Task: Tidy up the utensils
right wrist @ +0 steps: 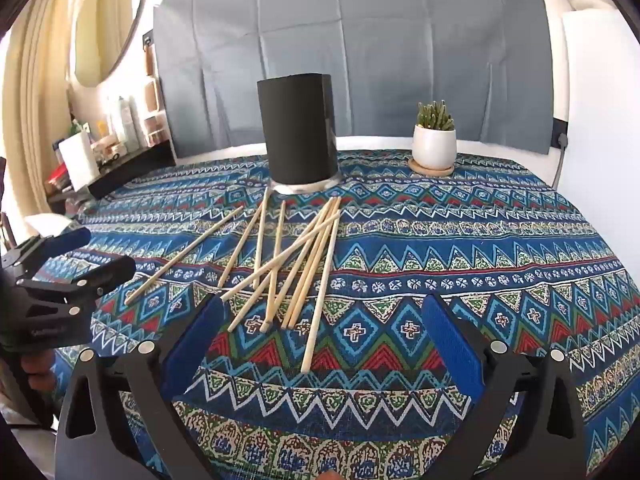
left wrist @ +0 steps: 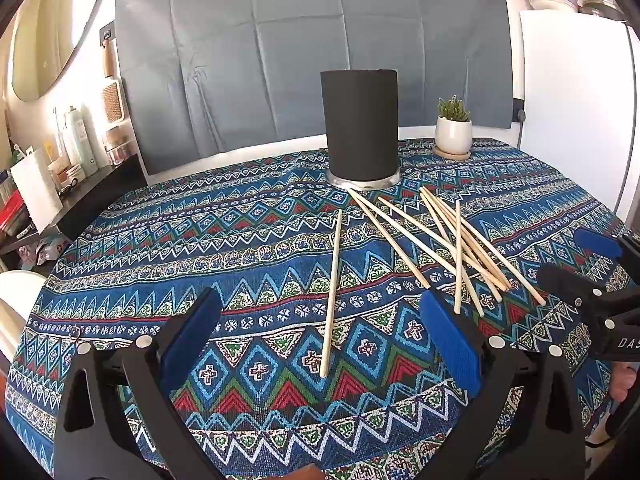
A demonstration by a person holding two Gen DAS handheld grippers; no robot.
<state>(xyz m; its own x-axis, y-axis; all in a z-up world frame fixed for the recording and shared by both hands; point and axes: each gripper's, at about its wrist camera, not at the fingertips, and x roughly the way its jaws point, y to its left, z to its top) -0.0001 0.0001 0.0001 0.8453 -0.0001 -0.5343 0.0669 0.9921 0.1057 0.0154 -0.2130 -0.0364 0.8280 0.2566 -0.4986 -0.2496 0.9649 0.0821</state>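
Note:
Several pale wooden chopsticks lie on the patterned tablecloth (left wrist: 240,240) in front of a tall black cylindrical holder (left wrist: 362,128) (right wrist: 298,132). One single chopstick (left wrist: 332,292) lies apart from the rest, pointing away between the blue pads of my left gripper (left wrist: 320,298), which is open and above the cloth. The crossed pile of chopsticks (left wrist: 460,240) (right wrist: 288,260) sits to its right. My right gripper (right wrist: 324,300) is open too, with the near ends of the pile just ahead of its left finger. Each view also shows the other gripper: the right gripper (left wrist: 576,260) and the left gripper (right wrist: 90,254), both with nothing held.
A small green plant in a white pot (left wrist: 453,132) (right wrist: 434,140) stands on a saucer at the back right. A grey sheet hangs behind the table. A dark shelf with bottles and boxes (left wrist: 72,152) runs along the left, and a white cabinet (left wrist: 576,100) stands at the right.

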